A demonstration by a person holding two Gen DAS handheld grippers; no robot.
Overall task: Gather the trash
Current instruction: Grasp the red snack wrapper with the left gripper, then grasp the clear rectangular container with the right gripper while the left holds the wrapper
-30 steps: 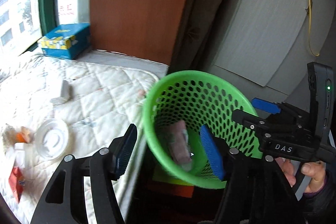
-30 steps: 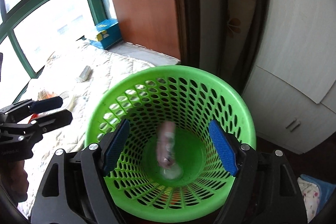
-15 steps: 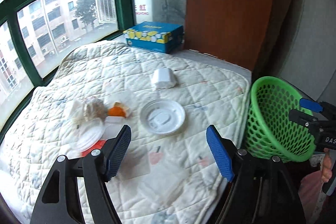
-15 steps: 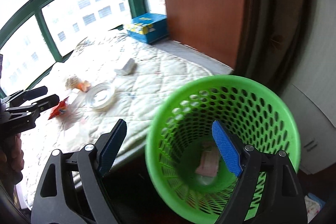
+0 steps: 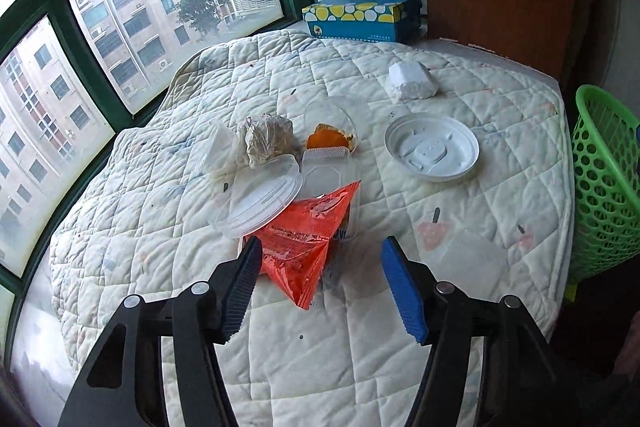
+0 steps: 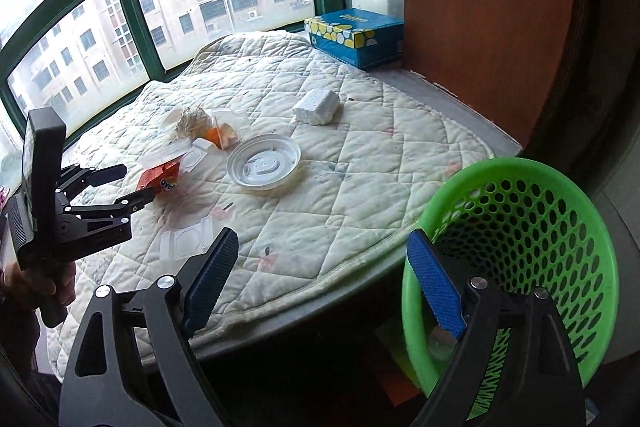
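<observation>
- Left hand-held gripper (image 5: 322, 285): jaws apart, just been narrowing, holding nothing; it hangs over the red snack wrapper (image 5: 310, 241), likely the next pick.
- Right hand-held gripper (image 6: 322, 285): wide, just been opening, empty, beside the green basket (image 6: 560, 211).
- Trash: wrapper, clear lids and white lid (image 5: 432, 151) lie on the quilted tabletop (image 5: 480, 227).

Count, both views:
- Green basket (image 6: 520, 195): 1.
- Blue tissue box (image 5: 360, 17): 1.
- White foam block (image 5: 412, 81): 1.
- Round white lid (image 5: 432, 153): 1.
- Clear round lid (image 5: 260, 201): 1.
- Red snack wrapper (image 5: 308, 243): 1.
- Crumpled paper wad (image 5: 266, 139): 1.
- Clear cup with orange contents (image 5: 330, 133): 1.
- Small clear blister tray (image 6: 182, 243): 1.
- Quilted mat (image 5: 160, 211): 1.
- Further clear pieces in the pile: number cannot be told.
</observation>
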